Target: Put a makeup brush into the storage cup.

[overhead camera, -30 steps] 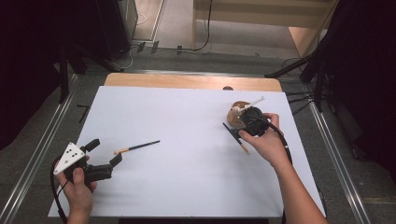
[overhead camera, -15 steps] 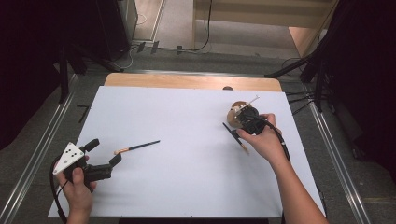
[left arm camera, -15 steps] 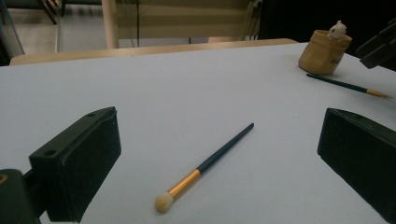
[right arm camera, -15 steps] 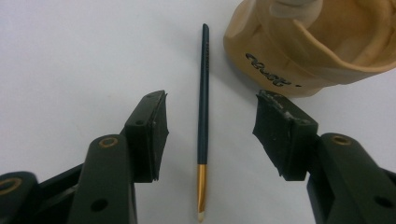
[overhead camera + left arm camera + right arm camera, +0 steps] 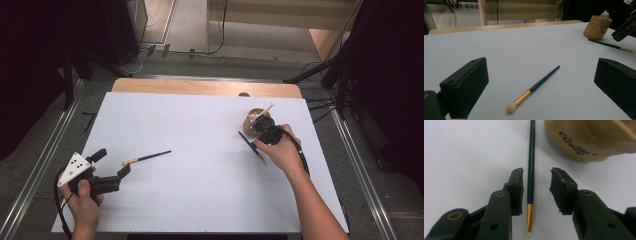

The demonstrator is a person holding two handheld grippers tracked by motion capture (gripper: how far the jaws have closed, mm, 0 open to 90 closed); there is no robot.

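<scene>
Since a second ago the right tongs (image 5: 535,192) have edged lower over the thin dark-handled brush with a gold ferrule (image 5: 531,170), jaws parted astride it, beside the tan ceramic pot (image 5: 589,140). The left tongs (image 5: 541,82) gape open, the fluffy-tipped dark brush (image 5: 534,88) lying between them on the white surface (image 5: 200,150).

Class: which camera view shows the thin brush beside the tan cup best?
The right gripper view: the thin brush lies close between open jaws. The high view shows it partly hidden by the hand; the left gripper view shows it far off.
</scene>
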